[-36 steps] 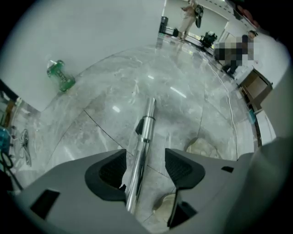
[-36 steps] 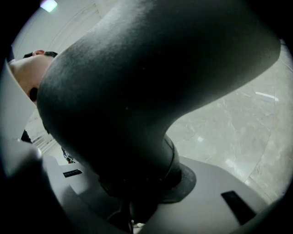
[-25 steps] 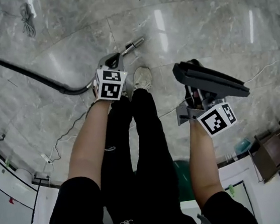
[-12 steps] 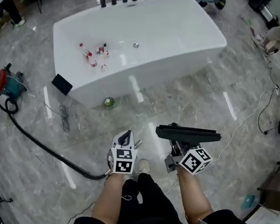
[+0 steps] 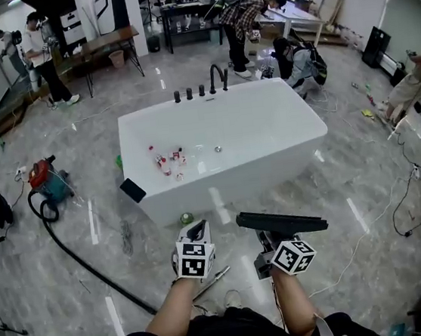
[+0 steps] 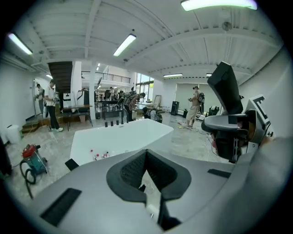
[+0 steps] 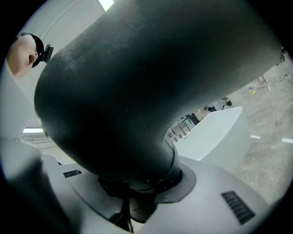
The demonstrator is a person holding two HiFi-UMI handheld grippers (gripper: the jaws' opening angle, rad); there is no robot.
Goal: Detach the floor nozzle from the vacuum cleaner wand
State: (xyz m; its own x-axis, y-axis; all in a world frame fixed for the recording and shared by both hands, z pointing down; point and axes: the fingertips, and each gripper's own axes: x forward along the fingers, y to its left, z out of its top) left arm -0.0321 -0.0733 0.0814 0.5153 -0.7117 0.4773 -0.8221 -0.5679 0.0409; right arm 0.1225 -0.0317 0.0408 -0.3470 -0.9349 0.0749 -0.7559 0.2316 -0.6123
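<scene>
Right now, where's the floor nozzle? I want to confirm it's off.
Head view, right of centre: the floor nozzle is held in the right gripper, in front of the white bathtub.

The black plastic floor nozzle [image 5: 282, 221] is a long, flat bar with a stubby round neck on its underside. It is off the wand and held up in the air, lying roughly level and crosswise, well above the grey marble floor [image 5: 365, 182]. The jaws of the right gripper [image 5: 269, 241] clamp its neck, which fills the right gripper view [image 7: 137, 91]. The slim silvery metal wand [image 5: 211, 280] lies slantwise on the floor below, its bare open end pointing up and right, apart from the nozzle.
</scene>
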